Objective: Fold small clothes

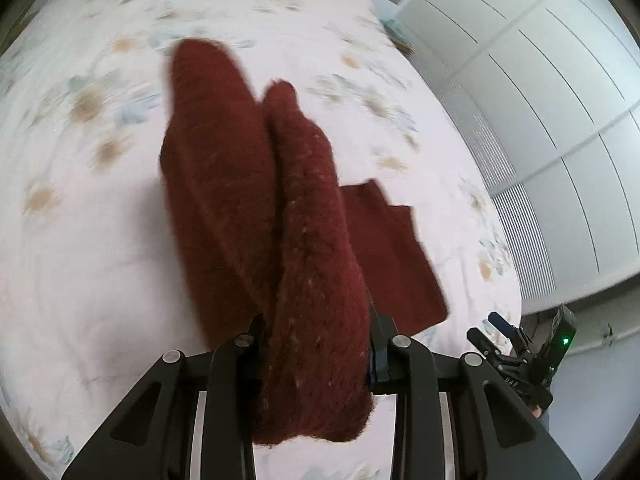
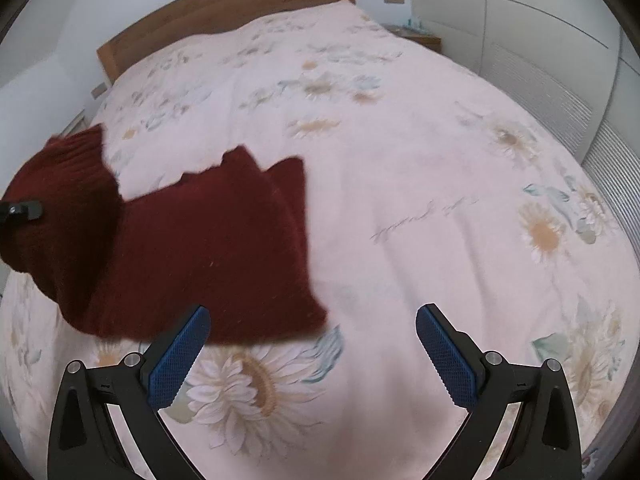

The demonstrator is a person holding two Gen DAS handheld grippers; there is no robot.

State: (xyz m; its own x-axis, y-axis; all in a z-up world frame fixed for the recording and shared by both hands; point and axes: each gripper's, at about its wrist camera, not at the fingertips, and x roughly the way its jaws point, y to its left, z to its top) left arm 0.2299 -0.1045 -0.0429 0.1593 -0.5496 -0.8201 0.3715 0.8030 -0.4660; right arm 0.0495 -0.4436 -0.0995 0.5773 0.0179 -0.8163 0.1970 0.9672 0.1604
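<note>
A dark red knitted garment [image 1: 248, 184] hangs bunched from my left gripper [image 1: 320, 344], which is shut on its thick fold and holds it above the bed. Part of the garment [image 1: 394, 256] lies flat on the bed behind it. In the right wrist view the garment [image 2: 208, 252] lies spread at the left, with its left end lifted by the left gripper [image 2: 22, 210]. My right gripper [image 2: 312, 344] is open and empty, just in front of the garment's near right corner. It also shows in the left wrist view [image 1: 516, 344] at the lower right.
The pink floral bedspread [image 2: 420, 200] covers the whole bed. A wooden headboard [image 2: 224, 12] stands at the far end. White wardrobe doors [image 1: 540, 100] run along the right side, with a bedside table [image 2: 420, 38] in the corner.
</note>
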